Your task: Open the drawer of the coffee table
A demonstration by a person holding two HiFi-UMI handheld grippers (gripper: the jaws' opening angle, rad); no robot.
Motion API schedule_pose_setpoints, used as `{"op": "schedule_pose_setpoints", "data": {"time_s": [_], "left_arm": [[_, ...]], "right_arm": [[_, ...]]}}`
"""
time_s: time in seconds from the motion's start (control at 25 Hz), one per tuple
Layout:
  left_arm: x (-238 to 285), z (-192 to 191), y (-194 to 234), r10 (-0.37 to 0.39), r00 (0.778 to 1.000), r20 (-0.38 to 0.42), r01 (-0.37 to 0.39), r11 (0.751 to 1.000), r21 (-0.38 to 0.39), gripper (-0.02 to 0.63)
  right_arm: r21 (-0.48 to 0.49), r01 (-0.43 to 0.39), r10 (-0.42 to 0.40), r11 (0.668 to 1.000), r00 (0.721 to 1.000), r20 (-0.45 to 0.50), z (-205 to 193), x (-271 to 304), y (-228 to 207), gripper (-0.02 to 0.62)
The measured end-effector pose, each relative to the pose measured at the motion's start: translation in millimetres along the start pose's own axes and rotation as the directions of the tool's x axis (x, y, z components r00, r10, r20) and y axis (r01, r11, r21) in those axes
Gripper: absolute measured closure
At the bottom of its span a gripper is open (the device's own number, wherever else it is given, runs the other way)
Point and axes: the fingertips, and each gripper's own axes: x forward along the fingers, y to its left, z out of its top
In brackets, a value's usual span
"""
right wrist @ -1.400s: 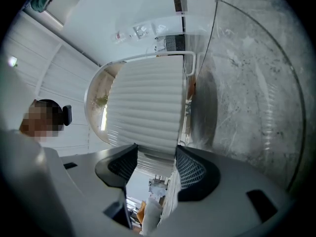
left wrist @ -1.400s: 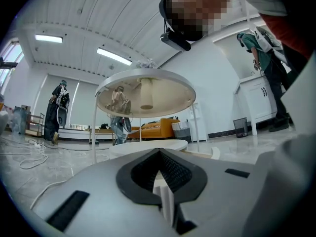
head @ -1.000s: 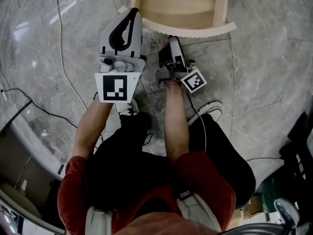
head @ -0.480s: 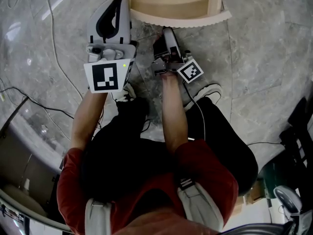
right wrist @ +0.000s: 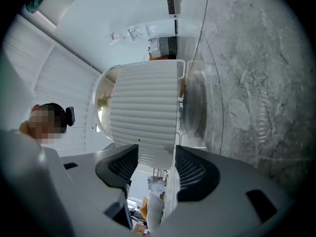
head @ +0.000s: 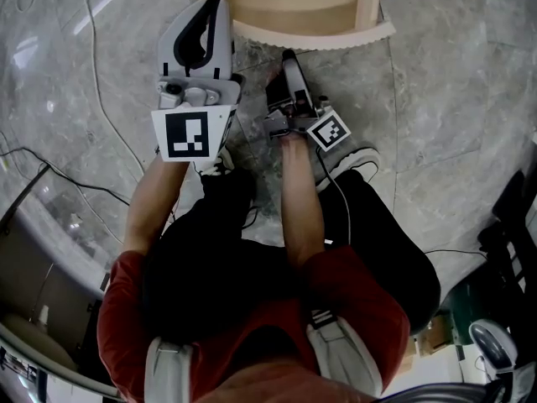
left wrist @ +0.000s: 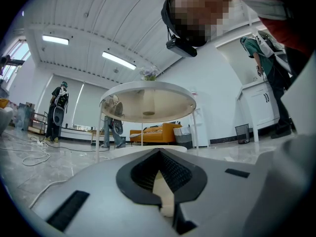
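Note:
The coffee table's drawer [head: 302, 37] stands pulled out at the top of the head view, with a pale wooden inside and a curved ribbed front. My right gripper [head: 288, 57] lies low over the floor just in front of that ribbed front, rolled on its side, its jaws open. In the right gripper view the ribbed front [right wrist: 143, 112] fills the space ahead of the right gripper [right wrist: 156, 149]; I cannot tell whether the pads touch it. My left gripper [head: 218, 2] is held higher at the left, beside the drawer's left corner. In its own view the left gripper [left wrist: 158, 154] has its pads meeting, with nothing between them.
Cables [head: 101, 99] trail over the grey marble floor at the left. The person's shoes [head: 357, 162] stand just behind the right gripper. A round white table [left wrist: 148, 100] and people stand far off in the left gripper view. Dark equipment [head: 512, 250] sits at the right edge.
The right gripper has shifted a little over the floor, and the ribbed drawer front stays just ahead of it. The left gripper holds about the same place.

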Motion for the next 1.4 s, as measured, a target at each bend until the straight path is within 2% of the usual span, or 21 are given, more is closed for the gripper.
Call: {"op": "schedule_pose_setpoints", "data": {"time_s": [0.16,0.28,0.4,0.68,1.04,1.16,1.28,1.4], "left_arm": [[5.7,5.6,-1.4,-0.008,1.0,-0.011,0.008,1.0,0.003,0.597],[12.8,22.2,-2.1,-0.022,1.0,-0.017,0.022,1.0,0.007,0.597],[17.3,46.7,-1.3,-0.03,0.999,-0.026,0.03,0.999,0.011,0.597],[20.7,125.1,6.1,-0.002,0.997,-0.073,0.001,1.0,-0.015,0.598],[20.7,304.8,27.9,0.048,0.992,-0.114,-0.051,0.998,-0.03,0.598],[22.5,384.3,36.9,0.07,0.992,-0.108,-0.074,0.997,-0.03,0.598],[22.4,465.7,45.5,0.091,0.989,-0.113,-0.095,0.995,-0.034,0.597],[19.7,546.4,51.1,0.104,0.987,-0.122,-0.107,0.994,-0.023,0.597]], "right_arm": [[-0.01,0.062,-0.062,0.998,0.998,-0.007,1.1,-9.1,11.1,0.347],[-0.016,0.073,-0.073,0.997,0.997,0.008,14.4,-9.3,37.9,0.347],[-0.021,0.07,-0.069,0.997,0.997,0.047,33.7,-7.5,76.4,0.347],[-0.154,0.062,-0.056,0.986,0.998,0.042,69.3,22.0,192.8,0.347],[-0.302,0.032,-0.031,0.953,0.999,0.008,118.2,83.9,402.6,0.348],[-0.354,0.013,-0.021,0.935,1.0,-0.02,135.1,107.7,487.5,0.349],[-0.413,0.031,-0.047,0.91,0.998,-0.03,155.0,128.4,568.6,0.348],[-0.475,0.006,-0.035,0.88,0.998,-0.052,169.3,147.9,659.0,0.348]]}}
